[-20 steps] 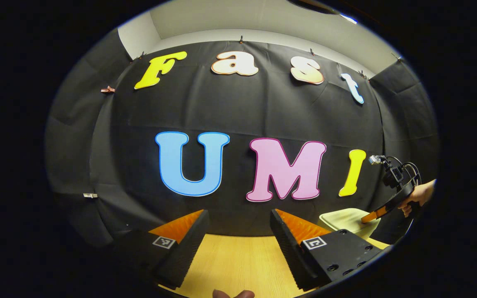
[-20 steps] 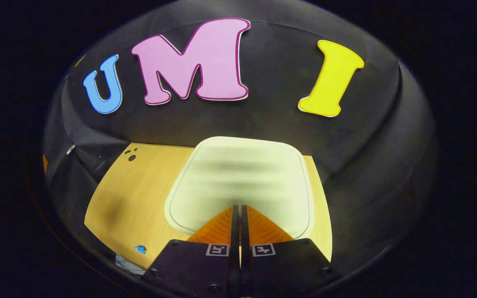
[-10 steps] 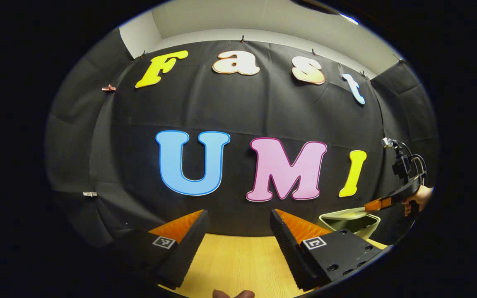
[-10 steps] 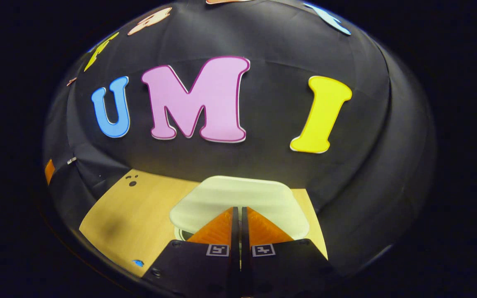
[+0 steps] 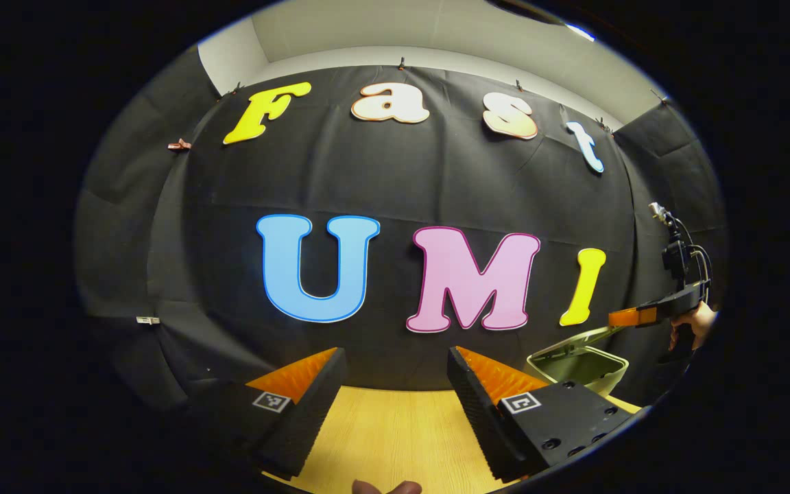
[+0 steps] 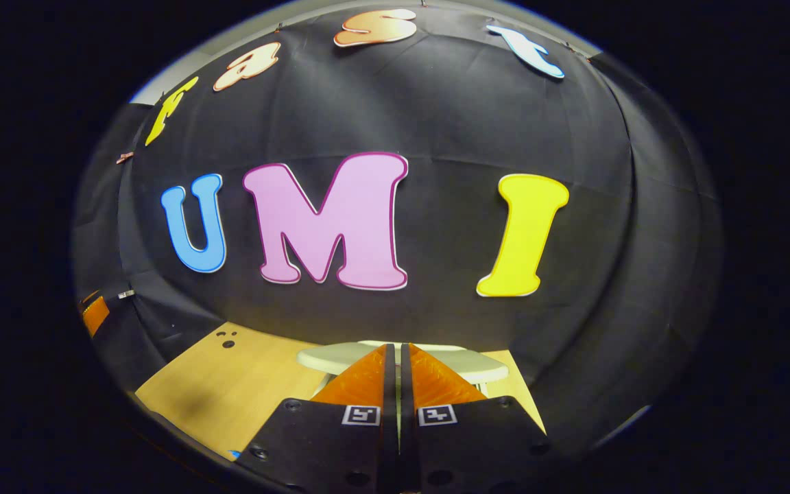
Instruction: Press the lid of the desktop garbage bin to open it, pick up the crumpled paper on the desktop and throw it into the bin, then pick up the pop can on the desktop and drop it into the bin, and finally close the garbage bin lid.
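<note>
The pale green desktop bin stands at the far right of the wooden table, its lid tilted up and its dark inside showing. My right gripper, held by a hand, hovers level just above the lid's raised edge. In the right gripper view my right gripper is shut with nothing between its fingers, and the lid shows nearly edge-on just behind the tips. Whether they touch the lid I cannot tell. My left gripper stands open over the table, holding nothing.
The light wooden table runs back to the black cloth wall. Small dark holes mark its far left corner. A bit of my left gripper shows at the left edge. A fingertip shows at the bottom edge.
My right gripper has lifted off the bin lid and levelled out. The lid has swung from flat and closed to tilted open. My left gripper has stayed still.
</note>
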`<state>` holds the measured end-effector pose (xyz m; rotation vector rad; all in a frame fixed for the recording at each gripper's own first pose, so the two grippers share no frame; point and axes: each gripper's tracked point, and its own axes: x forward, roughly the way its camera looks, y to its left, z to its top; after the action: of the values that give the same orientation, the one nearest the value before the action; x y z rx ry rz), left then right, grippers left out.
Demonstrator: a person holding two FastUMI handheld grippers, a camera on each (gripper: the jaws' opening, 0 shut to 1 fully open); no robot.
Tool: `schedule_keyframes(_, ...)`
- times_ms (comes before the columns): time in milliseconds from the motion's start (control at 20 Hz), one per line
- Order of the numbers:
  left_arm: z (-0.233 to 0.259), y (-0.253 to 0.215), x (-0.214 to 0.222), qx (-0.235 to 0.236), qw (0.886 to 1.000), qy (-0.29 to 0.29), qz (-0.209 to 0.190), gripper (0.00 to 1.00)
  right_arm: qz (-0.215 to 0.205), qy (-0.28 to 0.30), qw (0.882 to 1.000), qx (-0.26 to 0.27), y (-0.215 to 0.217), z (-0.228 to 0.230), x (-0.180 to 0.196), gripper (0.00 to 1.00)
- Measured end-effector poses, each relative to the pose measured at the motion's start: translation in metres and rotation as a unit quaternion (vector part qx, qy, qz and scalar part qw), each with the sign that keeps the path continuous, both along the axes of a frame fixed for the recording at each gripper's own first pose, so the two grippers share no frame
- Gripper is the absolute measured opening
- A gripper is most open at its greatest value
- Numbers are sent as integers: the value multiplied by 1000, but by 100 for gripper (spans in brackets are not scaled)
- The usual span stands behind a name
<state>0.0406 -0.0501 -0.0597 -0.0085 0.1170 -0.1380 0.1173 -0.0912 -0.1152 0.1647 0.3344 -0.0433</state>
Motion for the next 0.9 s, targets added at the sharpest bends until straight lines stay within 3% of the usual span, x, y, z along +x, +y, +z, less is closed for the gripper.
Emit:
schedule_keyframes(100,-3,0,-1,1,1000,4,-2,95,-1,-22,1000,-1,-2,11,-2,5)
schedule_keyframes(200,-9,-1,-2,3,1000,10,-4,96,4,-38,999,-3,0,21,-4,12)
schedule_keyframes(450,-33,-3,-9,0,999,34,-13,95,4,-78,996,-34,-2,43,-14,51)
schedule_keyframes(600,-57,-6,-18,-2,998,55,-27,95,12,-89,995,-49,4,50,-25,61)
schedule_keyframes(750,-101,-9,-29,-5,992,114,-44,96,16,-89,995,-46,10,51,-35,70)
schedule_keyframes(900,-159,-6,-52,10,979,198,-53,96,16,-86,995,-49,13,49,-49,78)
